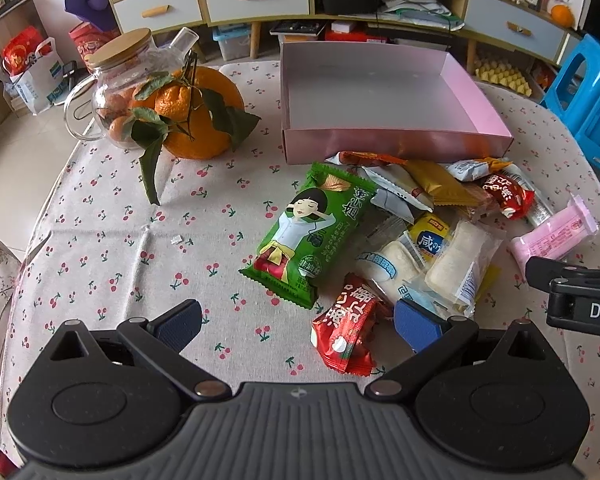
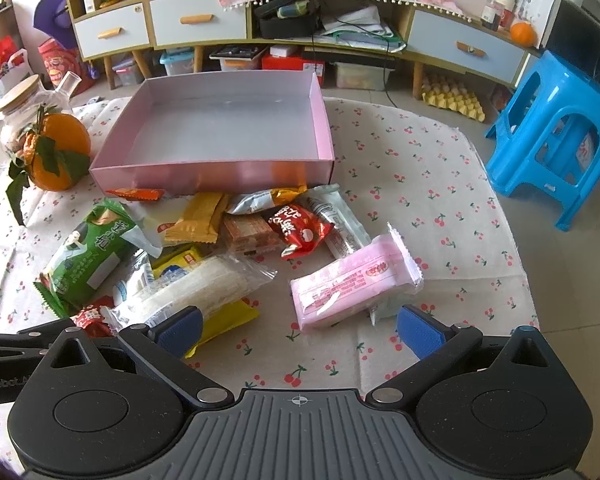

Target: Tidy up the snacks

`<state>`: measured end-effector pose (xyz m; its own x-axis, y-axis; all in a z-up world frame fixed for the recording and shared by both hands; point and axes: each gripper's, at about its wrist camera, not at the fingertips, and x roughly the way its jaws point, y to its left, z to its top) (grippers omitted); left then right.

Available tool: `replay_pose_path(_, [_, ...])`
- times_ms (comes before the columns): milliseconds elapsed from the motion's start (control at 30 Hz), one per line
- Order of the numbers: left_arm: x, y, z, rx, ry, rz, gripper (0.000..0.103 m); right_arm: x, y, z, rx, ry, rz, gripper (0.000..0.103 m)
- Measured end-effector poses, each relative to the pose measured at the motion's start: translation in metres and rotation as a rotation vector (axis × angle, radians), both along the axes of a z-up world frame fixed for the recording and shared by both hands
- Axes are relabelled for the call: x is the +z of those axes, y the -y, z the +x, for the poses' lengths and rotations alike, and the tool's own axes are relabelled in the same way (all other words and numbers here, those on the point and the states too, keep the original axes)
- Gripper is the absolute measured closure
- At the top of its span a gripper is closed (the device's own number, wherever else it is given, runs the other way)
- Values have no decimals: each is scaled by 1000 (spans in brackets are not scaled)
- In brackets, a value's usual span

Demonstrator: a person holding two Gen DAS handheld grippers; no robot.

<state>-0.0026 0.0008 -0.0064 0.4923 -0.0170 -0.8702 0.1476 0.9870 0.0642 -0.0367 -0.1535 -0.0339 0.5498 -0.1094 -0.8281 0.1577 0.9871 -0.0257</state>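
Both claws are hovering wide apart and gripping nothing: the left claw [image 1: 298,326] over a red packet [image 1: 348,330], the right claw [image 2: 298,330] just short of the pink packet [image 2: 350,286]. Behind the snack heap [image 2: 220,236], the pink box [image 2: 320,120] is sitting with nothing inside, its front wall touching the pile. Bare cherry-print desk [image 1: 140,248] is stretching leftward toward a glass teapot [image 1: 116,92] holding small oranges.

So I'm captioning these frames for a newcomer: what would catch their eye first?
Probably the shallow pink cardboard box, open with nothing in it, at the far side of the cherry-print tablecloth. Right in front of it lies a jumble of wrapped snacks, the green cartoon-girl packet and the pink wrapped bar standing out. To the left, a big leafy orange sits against a glass teapot.
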Motion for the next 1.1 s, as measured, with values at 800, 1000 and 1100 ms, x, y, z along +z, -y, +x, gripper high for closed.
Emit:
replay_pose_path(800, [-5, -3, 4, 9, 38, -4, 0, -9, 9, 6, -13, -42, 18, 0])
replay_pose_path(1000, [-3, -6, 7, -29, 29, -39, 0, -9, 8, 12, 12, -49, -5, 0])
replay_pose_path(1100, [2, -12, 12, -55, 29, -64, 0, -6, 11, 16, 17, -40, 12, 0])
